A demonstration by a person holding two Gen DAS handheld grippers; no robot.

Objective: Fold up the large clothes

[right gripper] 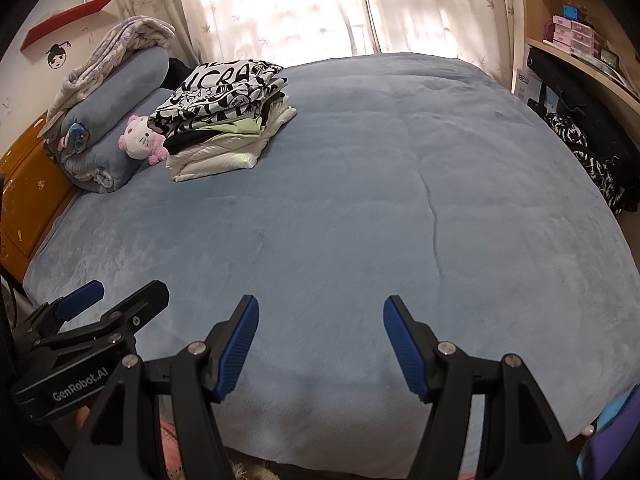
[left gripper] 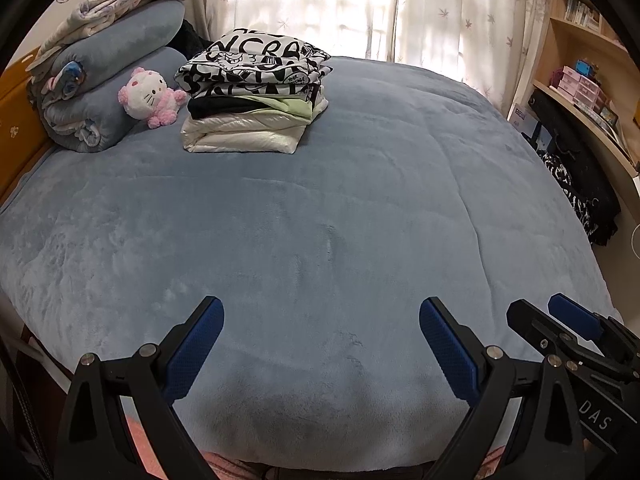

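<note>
Both tools hover over the near edge of the bed (left gripper: 360, 200), side by side, nothing in either. Left gripper (left gripper: 322, 344): jaws wide apart, blue pads facing each other w/ bare blanket between. Right gripper (right gripper: 320, 344): same, jaws spread, empty.

Task's clothes: a stack of folded clothes (left gripper: 256, 96) sits at the far left of the bed, just beside a pink plush toy (left gripper: 150, 96) and near the rolled blue blankets (left gripper: 112, 92). Top item is a black-and-white print tee; under it something black, a pale green layer, then a bulky white shiny piece at the bottom, probably a puffer jacket, tho hard to be sure at this range. The stack looks done. No unfolded garment lies on the bed. A dark pile of clothing (left gripper: 576, 192) hangs off the bed's right side below the shelves (left gripper: 580, 60); likely the next source, but that's a guess.

Handling, as judged: all soft, limp fabric, light per piece, no stiffness, so it'll sag and drape from any grip pt. Tees are grippy enough for the ribbed pads; the shiny white one looks slick and puffy, apt to slide or spring open. Best hold for a large garment: two pts along one edge, e.g. both shoulders or both hem corners, one tool each, pinching a single layer near the seam so it hangs flat.
</note>
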